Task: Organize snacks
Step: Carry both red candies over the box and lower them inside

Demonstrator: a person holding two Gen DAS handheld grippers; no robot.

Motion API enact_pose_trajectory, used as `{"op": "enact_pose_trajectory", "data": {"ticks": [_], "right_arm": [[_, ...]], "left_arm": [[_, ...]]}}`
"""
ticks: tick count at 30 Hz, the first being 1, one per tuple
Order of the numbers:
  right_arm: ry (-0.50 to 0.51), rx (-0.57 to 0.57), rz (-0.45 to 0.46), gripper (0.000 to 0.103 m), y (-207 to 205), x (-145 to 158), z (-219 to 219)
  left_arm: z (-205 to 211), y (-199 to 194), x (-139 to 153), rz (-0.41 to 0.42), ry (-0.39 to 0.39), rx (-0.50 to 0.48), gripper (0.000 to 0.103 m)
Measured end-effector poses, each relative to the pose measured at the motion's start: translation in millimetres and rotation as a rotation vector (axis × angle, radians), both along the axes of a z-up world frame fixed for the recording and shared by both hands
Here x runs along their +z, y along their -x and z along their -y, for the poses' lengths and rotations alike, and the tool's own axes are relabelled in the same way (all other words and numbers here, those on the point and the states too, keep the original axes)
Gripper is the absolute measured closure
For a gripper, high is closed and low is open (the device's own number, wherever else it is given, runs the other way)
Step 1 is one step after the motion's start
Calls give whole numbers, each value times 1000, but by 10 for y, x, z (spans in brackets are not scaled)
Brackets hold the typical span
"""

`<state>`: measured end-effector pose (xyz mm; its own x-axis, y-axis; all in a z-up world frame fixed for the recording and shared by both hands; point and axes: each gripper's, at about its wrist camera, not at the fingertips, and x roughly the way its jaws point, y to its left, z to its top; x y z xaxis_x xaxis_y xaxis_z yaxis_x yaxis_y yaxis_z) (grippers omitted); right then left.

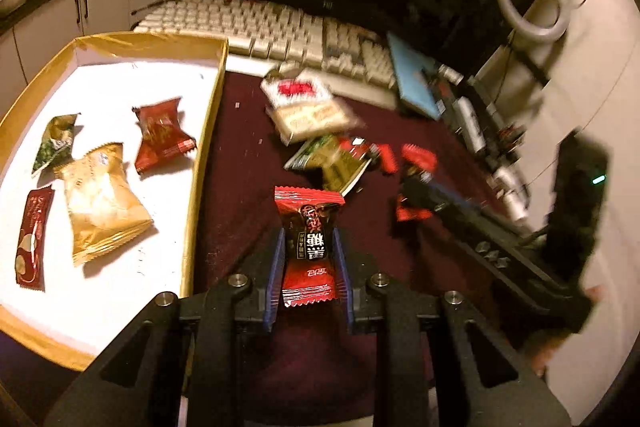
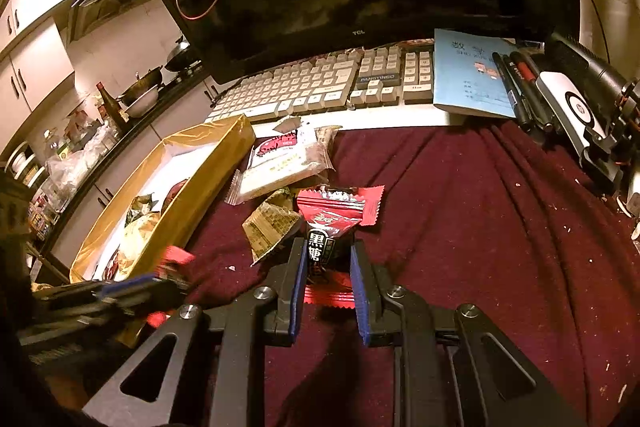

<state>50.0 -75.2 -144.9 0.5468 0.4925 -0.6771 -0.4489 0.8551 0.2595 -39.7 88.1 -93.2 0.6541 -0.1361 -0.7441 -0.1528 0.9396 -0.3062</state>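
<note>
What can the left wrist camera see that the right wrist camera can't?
Only the left wrist view looks down into the gold box and shows four snack packets on its white floor, plus a ring light.

Only the right wrist view shows the pens lying on the blue booklet.

Both show the keyboard, the maroon cloth, the loose snack pile, and a red candy in each gripper: left, right.

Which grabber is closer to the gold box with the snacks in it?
Left. The left gripper, shut on a red candy, hangs right beside the gold box. The right gripper, shut on its own red candy, sits farther out over the maroon cloth.
</note>
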Motion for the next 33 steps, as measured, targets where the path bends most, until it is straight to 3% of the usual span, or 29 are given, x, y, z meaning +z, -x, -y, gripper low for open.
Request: {"op": "enact_pose_trajectory", "data": {"ticks": [7,15,22,27,33], "right_arm": [[-50,2,-9,82,54,166,-51],[-86,215,39,82,289,534,-809],[-23,314,-10,82,216,456,-1569],[-12,338,-84,82,66,349,-1860],[29,337,-98,82,-12,249,-2048]], "left_arm": [[-308,262,296,99,44,57,82],[-826,421,389,138,61,177,82],[-1301,507,320,136,67,281,82],[-1681,556,169,104,103,351,82],[-1835,553,117,96,105,376,82]]}}
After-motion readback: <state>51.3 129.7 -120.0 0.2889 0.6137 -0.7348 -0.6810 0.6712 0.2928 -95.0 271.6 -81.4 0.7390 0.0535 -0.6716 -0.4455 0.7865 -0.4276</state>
